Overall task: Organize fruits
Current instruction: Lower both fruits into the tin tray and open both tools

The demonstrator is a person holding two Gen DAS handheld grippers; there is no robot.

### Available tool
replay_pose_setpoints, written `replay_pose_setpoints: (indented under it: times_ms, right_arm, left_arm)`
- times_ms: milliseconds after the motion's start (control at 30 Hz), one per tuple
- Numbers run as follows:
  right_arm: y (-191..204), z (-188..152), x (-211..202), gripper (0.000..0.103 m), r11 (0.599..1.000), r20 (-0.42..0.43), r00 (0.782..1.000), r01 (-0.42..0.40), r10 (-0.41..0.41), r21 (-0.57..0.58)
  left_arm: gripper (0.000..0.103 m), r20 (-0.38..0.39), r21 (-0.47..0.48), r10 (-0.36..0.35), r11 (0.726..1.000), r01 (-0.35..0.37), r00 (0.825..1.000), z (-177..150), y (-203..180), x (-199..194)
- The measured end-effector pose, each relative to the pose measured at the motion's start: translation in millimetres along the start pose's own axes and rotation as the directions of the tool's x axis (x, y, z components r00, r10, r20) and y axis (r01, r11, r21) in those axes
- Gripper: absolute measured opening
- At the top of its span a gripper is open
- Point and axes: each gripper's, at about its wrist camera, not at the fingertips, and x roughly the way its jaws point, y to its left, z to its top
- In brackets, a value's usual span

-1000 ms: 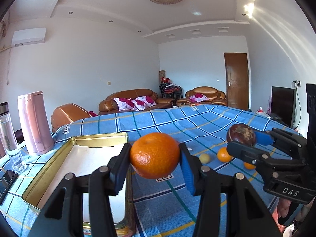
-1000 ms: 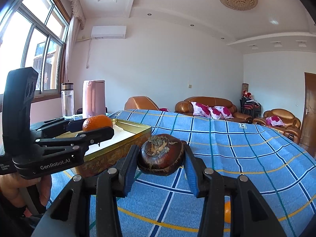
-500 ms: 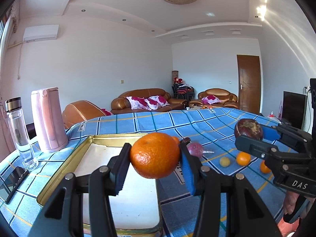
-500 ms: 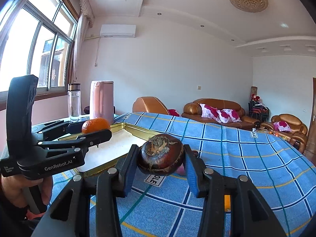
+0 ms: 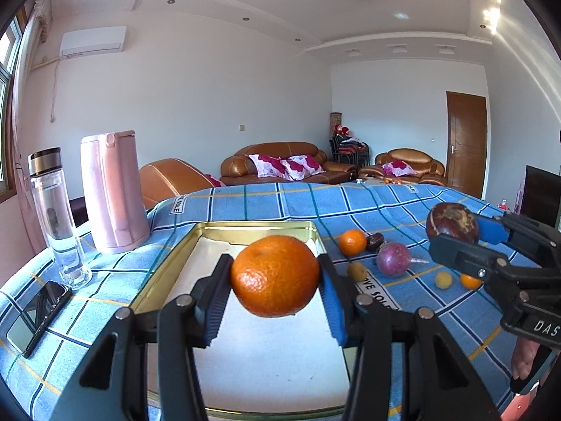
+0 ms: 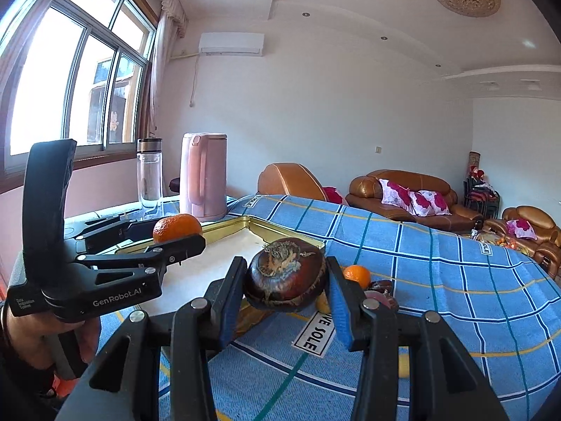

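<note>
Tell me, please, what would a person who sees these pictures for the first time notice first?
First, the big orange clamped in the left claw, held above the gold tray. Next, the dark brown fruit gripped in the right claw, near the tray's corner. Then the small fruits scattered on the blue checked cloth right of the tray.

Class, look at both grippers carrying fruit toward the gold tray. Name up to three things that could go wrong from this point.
1. The orange is round and held only at its sides by the left gripper, so it might slip out.
2. The dark brown fruit in the right gripper is close to the left gripper; the two could bump over the tray.
3. Released from a height, either fruit might roll over the low rim.
</note>
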Motion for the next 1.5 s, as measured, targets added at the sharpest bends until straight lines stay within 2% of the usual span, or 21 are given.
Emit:
replay_pose_setpoints:
  times_ms: [300,400,633,1000,1300,1500]
  right_arm:
    - [17.1,13.0,36.5,0.047,0.997,-0.044,0.997,-0.071,0.070,-0.015]
    - [22.8,14.2,50.0,0.047,0.996,-0.069,0.994,-0.087,0.086,-0.019]
    - [36.8,15.8,81.6,0.047,0.991,-0.136,0.983,-0.130,0.126,-0.021]
    - [48.4,13.4,108.5,0.047,0.986,-0.192,0.968,-0.169,0.162,-0.018]
    - [53.1,10.8,125.9,0.047,0.984,-0.240,0.956,-0.176,0.168,-0.013]
    - [55.2,9.7,137.4,0.047,0.982,-0.283,0.942,-0.187,0.179,0.001]
  left_arm:
    - [0.050,-0.086,-0.052,0.011,0.999,-0.016,0.996,-1.9,35.4,23.0]
    - [0.050,-0.108,-0.042,0.050,0.998,-0.054,0.993,-1.3,43.6,28.2]
    - [0.050,-0.163,-0.035,0.083,0.995,-0.090,0.983,-1.8,59.7,40.1]
    - [0.050,-0.222,0.011,0.128,0.992,-0.129,0.967,-5.3,69.4,53.7]
    - [0.050,-0.267,0.027,0.132,0.991,-0.130,0.955,-6.7,72.3,61.9]
    - [0.050,-0.296,0.005,0.118,0.993,-0.122,0.948,-7.9,80.7,68.1]
